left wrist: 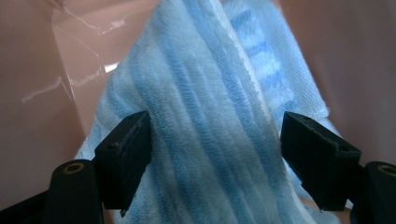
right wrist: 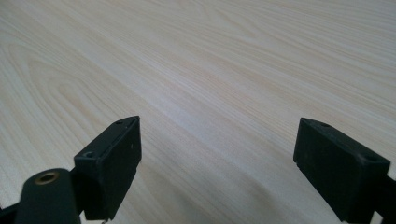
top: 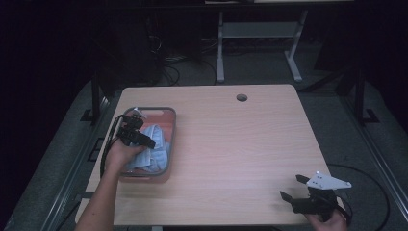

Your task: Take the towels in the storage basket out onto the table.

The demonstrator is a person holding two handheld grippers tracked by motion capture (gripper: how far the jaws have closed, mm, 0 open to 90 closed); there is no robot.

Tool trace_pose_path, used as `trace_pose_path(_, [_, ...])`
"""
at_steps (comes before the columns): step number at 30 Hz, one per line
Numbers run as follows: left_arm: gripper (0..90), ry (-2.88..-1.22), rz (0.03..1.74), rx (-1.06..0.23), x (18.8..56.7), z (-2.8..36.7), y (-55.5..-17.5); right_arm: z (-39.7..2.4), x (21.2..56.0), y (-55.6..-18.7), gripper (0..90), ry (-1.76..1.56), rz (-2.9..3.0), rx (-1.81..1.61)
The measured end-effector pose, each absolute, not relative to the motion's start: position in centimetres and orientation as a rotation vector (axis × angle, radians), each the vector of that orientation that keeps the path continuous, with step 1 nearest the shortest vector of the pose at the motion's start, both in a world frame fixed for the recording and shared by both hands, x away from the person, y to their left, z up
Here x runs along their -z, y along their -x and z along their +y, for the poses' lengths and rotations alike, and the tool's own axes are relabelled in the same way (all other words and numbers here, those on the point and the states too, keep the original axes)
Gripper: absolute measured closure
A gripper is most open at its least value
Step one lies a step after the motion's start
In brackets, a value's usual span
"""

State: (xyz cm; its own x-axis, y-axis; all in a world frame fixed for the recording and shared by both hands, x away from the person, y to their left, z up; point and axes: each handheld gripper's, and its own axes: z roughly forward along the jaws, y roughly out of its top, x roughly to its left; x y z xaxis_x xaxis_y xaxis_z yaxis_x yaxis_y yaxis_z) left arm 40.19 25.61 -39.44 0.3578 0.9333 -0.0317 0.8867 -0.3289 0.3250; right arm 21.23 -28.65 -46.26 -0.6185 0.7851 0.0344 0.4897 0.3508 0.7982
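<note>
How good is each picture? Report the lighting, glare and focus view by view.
High view: the wooden table is lit while the room around it sinks into darkness; the picture is soft and grainy. Left gripper view: the blue striped towel is fairly sharp, white glare streaks mark the pink bin wall, and the near fingers are blurred. Right gripper view: evenly lit wood grain, soft shadow near the fingers.

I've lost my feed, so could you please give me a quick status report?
Left gripper open, jaws astride the blue striped terry towel in the pink plastic bin. Right gripper open over the table. Nothing in the way.
</note>
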Motion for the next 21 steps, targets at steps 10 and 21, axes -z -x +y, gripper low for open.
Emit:
trace_pose_path(10, [31.4, -2.475, 1.62, -0.284, 41.0, 24.2, -40.4, -28.6, 46.1, -21.1, 14.6, -1.12, 2.262, -1.154])
trace_pose_path(21, [52.8, -2.551, 1.677, -0.434, 41.9, 22.8, -40.7, -28.6, 46.0, -20.8, 14.6, -1.115, 2.254, -1.164])
